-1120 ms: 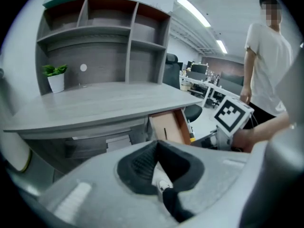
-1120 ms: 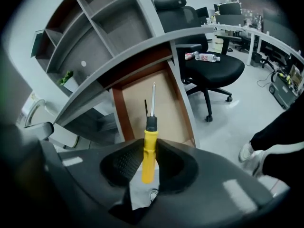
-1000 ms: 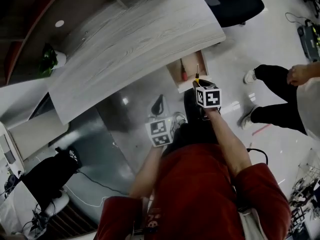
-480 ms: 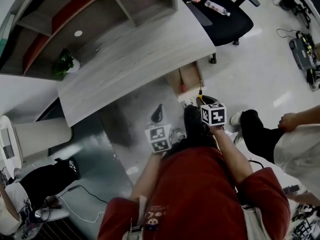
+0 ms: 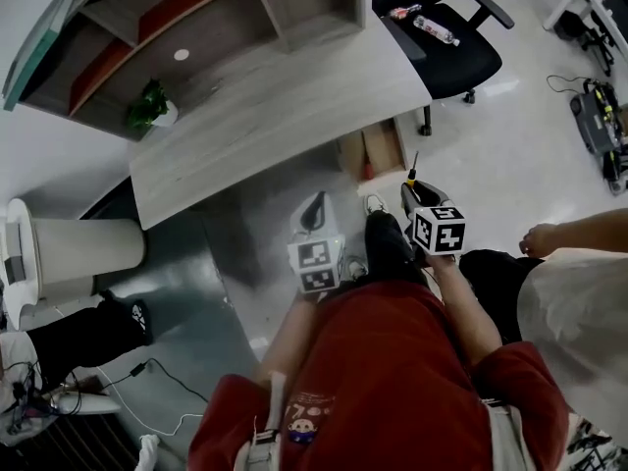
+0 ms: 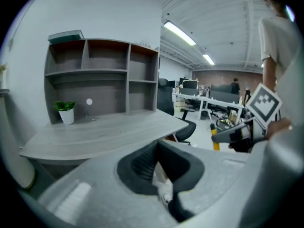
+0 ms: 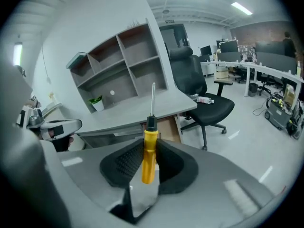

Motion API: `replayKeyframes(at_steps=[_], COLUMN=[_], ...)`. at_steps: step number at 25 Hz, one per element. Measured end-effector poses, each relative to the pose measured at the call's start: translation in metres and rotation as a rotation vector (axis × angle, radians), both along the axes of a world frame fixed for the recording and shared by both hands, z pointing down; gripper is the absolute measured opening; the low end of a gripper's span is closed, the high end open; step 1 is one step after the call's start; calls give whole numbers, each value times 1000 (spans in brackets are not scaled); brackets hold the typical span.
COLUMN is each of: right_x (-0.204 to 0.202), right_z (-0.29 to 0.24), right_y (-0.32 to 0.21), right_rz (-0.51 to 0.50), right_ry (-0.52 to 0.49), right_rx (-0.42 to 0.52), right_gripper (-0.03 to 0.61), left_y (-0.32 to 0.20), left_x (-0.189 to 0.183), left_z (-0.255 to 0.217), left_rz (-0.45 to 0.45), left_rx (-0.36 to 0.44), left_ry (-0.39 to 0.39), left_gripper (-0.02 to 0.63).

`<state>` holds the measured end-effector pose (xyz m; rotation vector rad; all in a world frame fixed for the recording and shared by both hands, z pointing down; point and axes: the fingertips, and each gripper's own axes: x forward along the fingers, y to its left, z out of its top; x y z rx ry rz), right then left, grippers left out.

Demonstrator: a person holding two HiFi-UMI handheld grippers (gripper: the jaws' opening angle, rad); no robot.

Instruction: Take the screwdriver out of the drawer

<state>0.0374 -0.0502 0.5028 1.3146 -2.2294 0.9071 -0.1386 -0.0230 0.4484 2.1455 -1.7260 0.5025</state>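
A screwdriver point(image 7: 148, 156) with a yellow handle and a thin metal shaft stands upright in my right gripper point(image 7: 151, 144), whose pads are shut on the handle. In the head view the screwdriver point(image 5: 412, 169) pokes up from my right gripper point(image 5: 416, 192), just right of the open wooden drawer point(image 5: 381, 145) under the desk edge. My left gripper point(image 5: 312, 212) hangs to the left over the floor, shut with nothing in it. From the left gripper view its jaws point(image 6: 157, 148) meet at the tips, and the right gripper point(image 6: 232, 134) shows at the right.
A long grey desk point(image 5: 275, 116) carries a shelf unit point(image 5: 196, 27) and a small potted plant point(image 5: 150, 106). A black office chair point(image 5: 442, 37) stands right of the desk. Another person point(image 5: 579, 292) stands close on the right. A white round pedestal point(image 5: 78, 248) is at the left.
Both grippers have risen. The screwdriver has come up and away from the drawer, held in the right gripper throughout. The head view now takes in more of the desk and shelves.
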Motion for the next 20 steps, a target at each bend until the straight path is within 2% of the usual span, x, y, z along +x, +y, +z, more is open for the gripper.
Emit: replayKeyframes(at_steps=[9,20], right_x=[0,10], right_z=[-58,-62], right_y=[10,21], right_rz=[2,9], right_ry=[-25,-27], right_rx=[247,267], right_gripper=[80,80], left_y=[20,24], left_x=[-3,8], left_z=[-34,-44], left_rz=[-7,5], left_rx=[93,128], left_ry=[-16,-29], left_gripper=[-2,-2])
